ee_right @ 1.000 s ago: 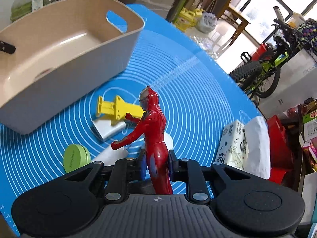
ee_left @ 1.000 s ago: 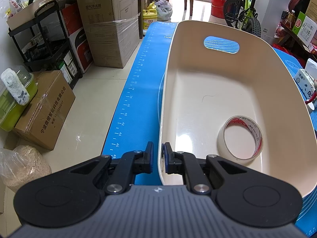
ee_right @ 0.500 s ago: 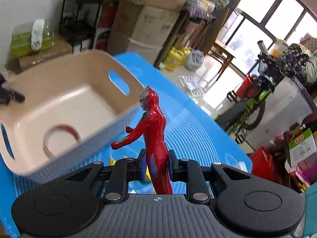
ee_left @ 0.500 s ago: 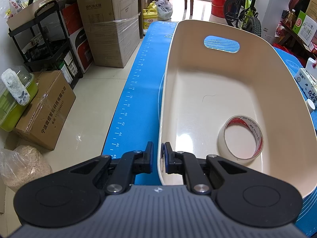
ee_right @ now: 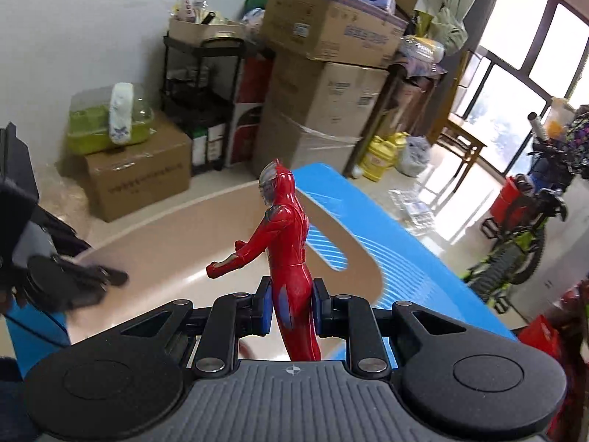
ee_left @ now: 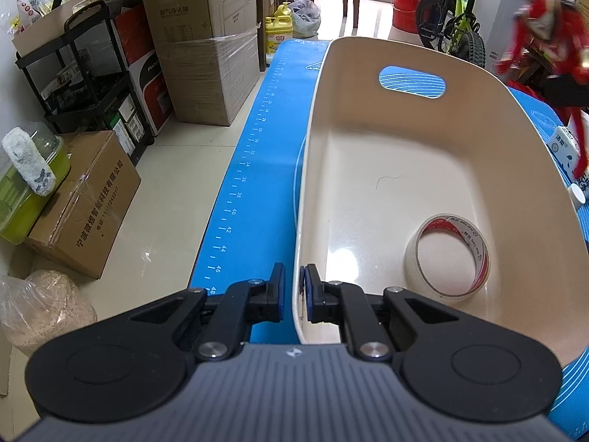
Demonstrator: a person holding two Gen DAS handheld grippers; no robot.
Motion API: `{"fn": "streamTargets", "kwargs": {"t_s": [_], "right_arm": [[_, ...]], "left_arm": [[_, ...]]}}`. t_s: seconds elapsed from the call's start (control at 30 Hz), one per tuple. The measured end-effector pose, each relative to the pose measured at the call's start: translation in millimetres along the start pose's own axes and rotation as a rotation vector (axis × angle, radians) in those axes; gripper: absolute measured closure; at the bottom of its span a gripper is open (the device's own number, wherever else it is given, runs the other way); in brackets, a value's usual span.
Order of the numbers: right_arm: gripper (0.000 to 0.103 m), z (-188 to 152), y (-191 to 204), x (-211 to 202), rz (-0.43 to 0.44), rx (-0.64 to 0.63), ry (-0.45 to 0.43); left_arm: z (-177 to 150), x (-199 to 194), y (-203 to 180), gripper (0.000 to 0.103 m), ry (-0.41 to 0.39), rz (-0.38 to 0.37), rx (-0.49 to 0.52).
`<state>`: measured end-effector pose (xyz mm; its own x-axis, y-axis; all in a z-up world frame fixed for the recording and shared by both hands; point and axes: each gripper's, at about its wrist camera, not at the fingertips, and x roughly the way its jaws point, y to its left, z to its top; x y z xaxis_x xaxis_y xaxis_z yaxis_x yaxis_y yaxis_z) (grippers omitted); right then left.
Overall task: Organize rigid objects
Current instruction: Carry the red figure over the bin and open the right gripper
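Observation:
A cream plastic basket (ee_left: 423, 169) with a handle cutout stands on the blue mat (ee_left: 257, 154). A roll of clear tape (ee_left: 447, 258) lies inside it at the near right. My left gripper (ee_left: 292, 293) is shut on the basket's near rim, one pad on each side of the wall. My right gripper (ee_right: 291, 311) is shut on a red toy figure (ee_right: 285, 243), held upright by its legs above the basket (ee_right: 176, 243). The figure (ee_left: 545, 37) shows blurred at the upper right of the left wrist view. The left gripper (ee_right: 62, 276) appears at the left edge of the right wrist view.
Cardboard boxes (ee_left: 206, 48), a black shelf trolley (ee_left: 84, 73) and a green lidded container (ee_left: 29, 173) stand on the floor left of the table. A tissue pack (ee_left: 567, 154) lies on the mat right of the basket. A bicycle (ee_right: 526, 243) stands by the window.
My right gripper has risen from the mat with the red figure and swung over the basket. The figure has come into the left wrist view. The left gripper and basket have not moved.

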<state>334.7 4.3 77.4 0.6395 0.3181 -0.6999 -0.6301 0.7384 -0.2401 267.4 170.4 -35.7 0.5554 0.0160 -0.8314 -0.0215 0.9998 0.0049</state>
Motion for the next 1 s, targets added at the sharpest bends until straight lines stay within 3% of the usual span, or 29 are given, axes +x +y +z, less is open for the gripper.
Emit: {"fn": "streamTargets", "kwargs": {"t_s": [0.13,0.37,0.73,0.87,1.0], "right_arm": [[0.072,4.2,15.9,25.1,0.053,0.044,0.026],[0.072,-9.1,38.3,73.1,0.100,0.099,0.144],[0.071,-28.8,46.6,121.0,0.102,0.146,0.292],[0.044,-29.0,49.7,116.3,0.090,0.135,0.270],[0.036,-32.5,51.0,97.1,0.082,0.155,0.206]], "left_arm": [[0.3,0.0,-0.1,0.089,0.002,0.001,-0.003],[-0.1,0.6,0.5,0.089,0.001,-0.001,-0.001],[0.0,0.0,-0.7,0.089,-0.002,0.008,0.007],[0.1,0.6,-0.5,0.089,0.001,0.008,0.007],[0.4,1.4,-2.6,0.089,0.004,0.014,0.014]]}}
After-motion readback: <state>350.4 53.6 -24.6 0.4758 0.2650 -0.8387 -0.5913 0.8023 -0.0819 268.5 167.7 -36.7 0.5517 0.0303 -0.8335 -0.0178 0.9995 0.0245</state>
